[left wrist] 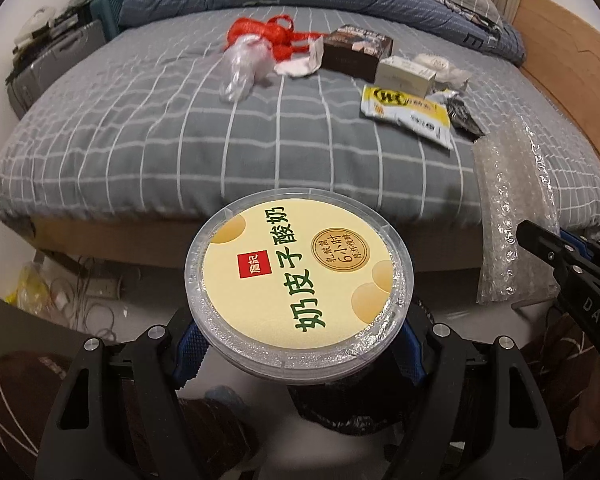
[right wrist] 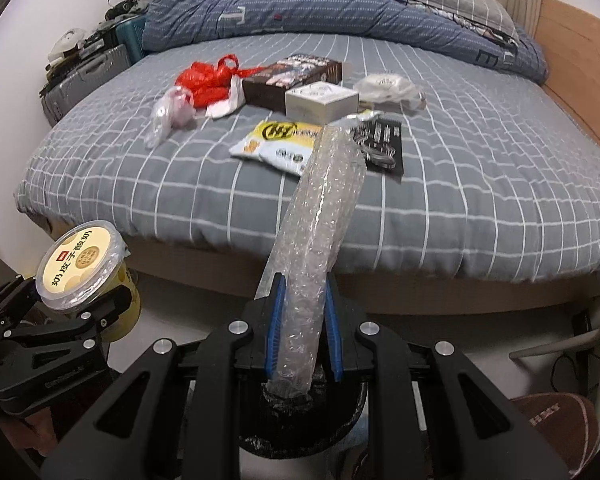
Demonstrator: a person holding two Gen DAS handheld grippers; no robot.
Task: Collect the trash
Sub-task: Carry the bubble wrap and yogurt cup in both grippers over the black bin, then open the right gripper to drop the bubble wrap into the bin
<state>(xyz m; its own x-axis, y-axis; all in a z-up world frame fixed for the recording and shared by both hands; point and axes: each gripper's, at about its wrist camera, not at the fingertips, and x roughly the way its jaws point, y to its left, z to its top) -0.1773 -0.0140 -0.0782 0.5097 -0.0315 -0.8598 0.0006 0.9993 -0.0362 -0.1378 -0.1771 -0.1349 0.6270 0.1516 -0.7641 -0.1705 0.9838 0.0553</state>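
Below both cameras, off the bed's near edge: left tongs (left wrist: pixel 300 344), closed around a yogurt cup (left wrist: pixel 299 288) with a cream printed lid, held upright; right tongs (right wrist: pixel 302 320), blue pads clamped on a rolled bubble wrap sheet (right wrist: pixel 320 240), its lower end over a black-lined bin (right wrist: pixel 300 420). On the grey checked bed (right wrist: pixel 460 200): red ribbon (right wrist: pixel 208 80), clear plastic bag (right wrist: pixel 166 114), brown box (right wrist: pixel 296 76), white box (right wrist: pixel 322 102), yellow snack packet (right wrist: pixel 276 146), black wrapper (right wrist: pixel 386 146).
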